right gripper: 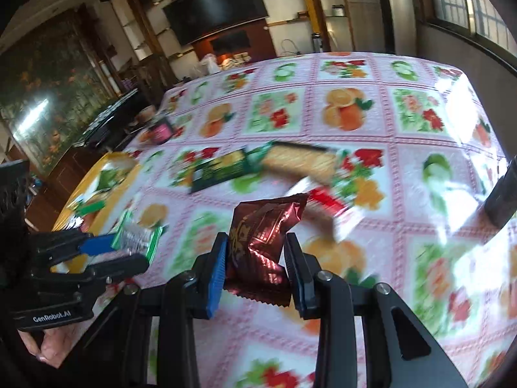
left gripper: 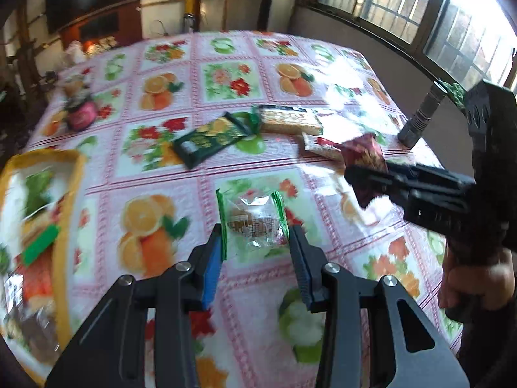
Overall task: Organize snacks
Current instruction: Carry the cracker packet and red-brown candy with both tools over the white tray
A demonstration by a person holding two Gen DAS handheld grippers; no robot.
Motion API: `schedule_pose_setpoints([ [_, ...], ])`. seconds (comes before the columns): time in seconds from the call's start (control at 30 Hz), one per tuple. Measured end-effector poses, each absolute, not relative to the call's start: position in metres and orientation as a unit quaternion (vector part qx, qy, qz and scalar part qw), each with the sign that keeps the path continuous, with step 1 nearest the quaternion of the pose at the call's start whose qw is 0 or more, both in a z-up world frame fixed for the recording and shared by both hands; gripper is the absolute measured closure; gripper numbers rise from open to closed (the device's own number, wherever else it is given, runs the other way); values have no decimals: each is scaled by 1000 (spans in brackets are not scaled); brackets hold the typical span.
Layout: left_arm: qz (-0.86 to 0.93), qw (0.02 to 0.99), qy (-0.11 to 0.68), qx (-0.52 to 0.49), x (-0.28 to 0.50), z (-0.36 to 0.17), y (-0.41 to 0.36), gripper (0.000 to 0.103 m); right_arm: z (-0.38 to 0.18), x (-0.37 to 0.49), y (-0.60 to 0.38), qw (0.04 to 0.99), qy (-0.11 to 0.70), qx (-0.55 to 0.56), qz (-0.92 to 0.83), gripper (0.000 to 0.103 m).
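My left gripper [left gripper: 257, 236] is shut on a clear packet with green ends [left gripper: 253, 223] that holds a brown cookie, above the fruit-patterned tablecloth. The right wrist view shows this gripper [right gripper: 131, 253] and its packet [right gripper: 137, 236] at the left, near the yellow tray [right gripper: 111, 156]. My right gripper [right gripper: 257, 243] is shut on a crumpled dark red foil packet [right gripper: 265, 236], held off the table. From the left wrist view it [left gripper: 352, 174] comes in from the right with the red packet [left gripper: 365, 158]. The yellow tray [left gripper: 69, 200] at the left holds several snacks.
On the cloth lie a dark green packet [left gripper: 210, 139], a long cracker pack [left gripper: 290, 118] and a red-and-white packet [left gripper: 321, 147]. A pink-labelled jar [left gripper: 80, 114] stands at the far left. A grey metal cylinder [left gripper: 420, 116] stands near the right edge by the window.
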State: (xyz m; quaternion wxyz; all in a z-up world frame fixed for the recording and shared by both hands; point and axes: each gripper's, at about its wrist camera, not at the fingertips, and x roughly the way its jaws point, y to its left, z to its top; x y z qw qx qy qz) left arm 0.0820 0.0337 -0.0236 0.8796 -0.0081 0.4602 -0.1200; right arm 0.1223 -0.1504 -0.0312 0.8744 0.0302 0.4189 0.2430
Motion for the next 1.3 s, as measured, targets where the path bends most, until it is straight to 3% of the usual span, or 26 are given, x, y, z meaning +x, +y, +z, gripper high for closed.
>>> schedule_pose_setpoints([
  [0.47, 0, 907, 420, -28, 23, 2, 119, 61, -29, 72, -60, 852, 414, 45, 316, 69],
  [1.3, 72, 906, 410, -74, 6, -1, 211, 61, -20, 73, 44, 834, 412, 14, 367, 69],
])
